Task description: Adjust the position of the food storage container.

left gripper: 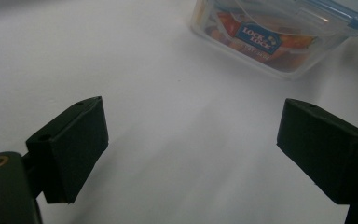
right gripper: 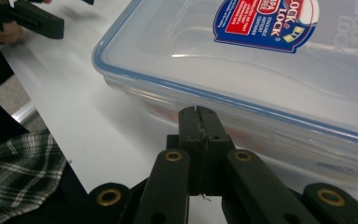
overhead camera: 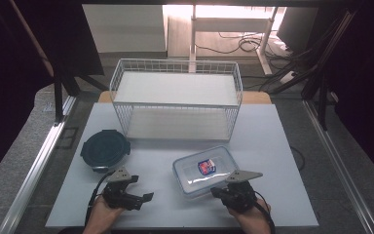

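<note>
**White table, clear box in front of a wire rack**

White tabletop carries the clear box [overhead camera: 205, 170] at front centre-right, its lid on and a blue-red label on top. It looks rigid and smooth, probably slippery on its flat walls; the lid's rim or the side latches seem the best hold. The right gripper [right gripper: 199, 116], jaws pressed together and empty, noses at the box's near wall. The left gripper [left gripper: 191, 144] rests wide open and empty, well left. Beyond sit a dark round container [overhead camera: 105, 149] and the wire rack [overhead camera: 175, 97].

Clear rectangular container [overhead camera: 205, 170] with blue-sealed lid shut and labelled; flat on the white table; contents perhaps orange.
</note>
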`<state>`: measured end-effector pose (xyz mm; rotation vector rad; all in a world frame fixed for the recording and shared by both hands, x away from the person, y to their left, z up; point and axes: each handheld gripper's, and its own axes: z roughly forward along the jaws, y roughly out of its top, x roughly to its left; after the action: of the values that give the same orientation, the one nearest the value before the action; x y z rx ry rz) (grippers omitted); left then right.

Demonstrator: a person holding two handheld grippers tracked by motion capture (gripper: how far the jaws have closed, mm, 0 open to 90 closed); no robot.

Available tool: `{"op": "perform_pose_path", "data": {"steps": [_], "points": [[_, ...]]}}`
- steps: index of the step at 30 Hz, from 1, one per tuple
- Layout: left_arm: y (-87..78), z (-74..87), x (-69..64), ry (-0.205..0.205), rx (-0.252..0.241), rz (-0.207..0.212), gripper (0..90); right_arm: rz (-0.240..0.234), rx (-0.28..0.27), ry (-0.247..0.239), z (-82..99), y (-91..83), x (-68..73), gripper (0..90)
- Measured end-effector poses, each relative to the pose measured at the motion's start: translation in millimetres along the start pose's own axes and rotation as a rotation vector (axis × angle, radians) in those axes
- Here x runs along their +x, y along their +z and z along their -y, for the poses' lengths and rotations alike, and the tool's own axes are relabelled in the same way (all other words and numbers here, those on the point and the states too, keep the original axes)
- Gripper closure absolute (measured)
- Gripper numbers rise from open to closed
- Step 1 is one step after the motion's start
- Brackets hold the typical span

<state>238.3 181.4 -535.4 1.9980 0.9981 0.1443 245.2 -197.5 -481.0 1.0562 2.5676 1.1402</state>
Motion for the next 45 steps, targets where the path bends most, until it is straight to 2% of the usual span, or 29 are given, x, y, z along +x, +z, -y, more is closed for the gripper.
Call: {"op": "perform_pose_path", "data": {"steps": [2, 4, 5, 6, 7, 8, 9, 10, 11, 12, 13, 14, 15, 16, 17, 18, 19, 20, 21, 23, 24, 25, 26, 27, 30, 35, 40, 43, 45], "points": [[-0.8, -0.5, -0.3, -0.005, -0.009, 0.006, 8.5, 0.014, -0.009, 0.005, 0.6, -4.0, -3.4, 88.8], [-0.8, -1.9, -0.7, -0.016, -0.012, 0.004, 10.2, 0.074, -0.038, 0.023, 1.1, -16.6, -13.6, 88.8], [-0.1, -3.4, -1.7, -0.017, -0.013, 0.001, 12.4, 0.143, -0.078, 0.049, 1.9, -31.1, -29.1, 88.7], [0.6, -4.8, -2.2, -0.017, -0.015, 0.003, 14.0, 0.171, -0.099, 0.069, 2.2, -37.3, -38.4, 88.7], [0.6, -4.8, -2.2, -0.017, -0.015, 0.003, 16.3, 0.171, -0.099, 0.069, 2.2, -37.3, -38.4, 88.7], [1.2, -7.2, -3.4, -0.017, -0.027, 0.006, 16.3, 0.208, -0.111, 0.085, 2.4, -41.9, -47.7, 88.7], [2.4, -11.7, -5.4, -0.019, -0.049, 0.019, 22.5, 0.262, -0.109, 0.117, 2.0, -44.6, -66.7, 88.7], [2.4, -11.7, -5.4, -0.019, -0.049, 0.019, 25.9, 0.262, -0.109, 0.117, 2.0, -44.6, -66.7, 88.7], [3.7, -14.2, -6.9, -0.018, -0.066, 0.032, 25.9, 0.275, -0.107, 0.139, 1.4, -42.7, -75.7, 88.7], [8.3, -19.6, -10.5, -0.009, -0.079, 0.044, 34.9, 0.268, -0.092, 0.179, -1.1, -32.3, -92.4, 88.7], [8.3, -19.6, -10.5, -0.009, -0.079, 0.044, 38.9, 0.268, -0.092, 0.179, -1.1, -32.3, -92.4, 88.7], [11.2, -22.3, -12.4, -0.006, -0.077, 0.033, 38.9, 0.266, -0.080, 0.181, -2.7, -27.4, -95.7, 88.7], [14.4, -24.5, -13.7, -0.005, -0.077, 0.026, 42.9, 0.261, -0.064, 0.178, -5.2, -20.5, -98.5, 88.7], [17.6, -26.5, -14.4, -0.009, -0.074, 0.036, 47.4, 0.249, -0.050, 0.179, -7.6, -14.3, -99.6, 88.6], [23.4, -29.8, -16.2, -0.025, -0.061, 0.062, 58.2, 0.231, -0.017, 0.171, -11.0, -5.8, -95.9, 89.0], [23.4, -29.8, -16.2, -0.025, -0.061, 0.062, 63.5, 0.231, -0.017, 0.171, -11.0, -5.8, -95.9, 89.0], [25.5, -31.2, -17.7, -0.028, -0.050, 0.077, 63.5, 0.254, 0.002, 0.157, -11.6, -4.2, -92.7, 89.0], [27.2, -32.3, -19.5, -0.024, -0.042, 0.093, 68.6, 0.257, 0.014, 0.157, -11.7, -4.3, -90.7, 89.0], [28.7, -33.1, -21.8, -0.016, -0.033, 0.100, 74.6, 0.216, 0.007, 0.178, -10.7, -5.9, -86.5, 89.0], [29.5, -33.6, -27.3, 0.017, -0.002, 0.060, 77.3, 0.200, 0.014, 0.164, -10.9, -3.5, -76.6, 89.0], [29.5, -33.6, -27.3, 0.017, -0.002, 0.060, 79.9, 0.191, 0.016, 0.152, -11.4, -1.3, -70.8, 89.0], [28.5, -33.1, -27.4, 0.033, 0.014, 0.017, 79.9, 0.191, 0.016, 0.152, -11.4, -1.3, -70.8, 89.0], [24.2, -30.8, -22.2, 0.036, 0.024, -0.017, 80.3, 0.182, 0.021, 0.125, -12.7, 2.2, -60.9, 89.0], [24.2, -30.8, -22.2, 0.036, 0.024, -0.017, 80.4, 0.182, 0.021, 0.125, -12.7, 2.2, -60.9, 89.0], [15.5, -25.9, -6.7, -0.018, 0.009, -0.027, 81.0, 0.130, 0.022, 0.116, -12.4, 7.8, -47.6, 89.0], [11.6, -23.5, 2.8, -0.042, 0.008, -0.050, 82.8, 0.118, 0.026, 0.091, -13.2, 14.2, -33.2, 89.0], [10.2, -22.6, 8.2, -0.059, 0.001, -0.053, 82.2, 0.101, 0.032, 0.083, -12.3, 16.5, -28.9, 89.0], [8.7, -21.9, 10.7, -0.070, -0.010, -0.049, 78.6, 0.091, 0.038, 0.078, -11.4, 18.5, -29.2, 88.8], [3.7, -21.8, 11.1, -0.067, -0.023, -0.062, 75.7, 0.096, 0.024, 0.068, -11.5, 15.9, -30.1, 87.7]]}}
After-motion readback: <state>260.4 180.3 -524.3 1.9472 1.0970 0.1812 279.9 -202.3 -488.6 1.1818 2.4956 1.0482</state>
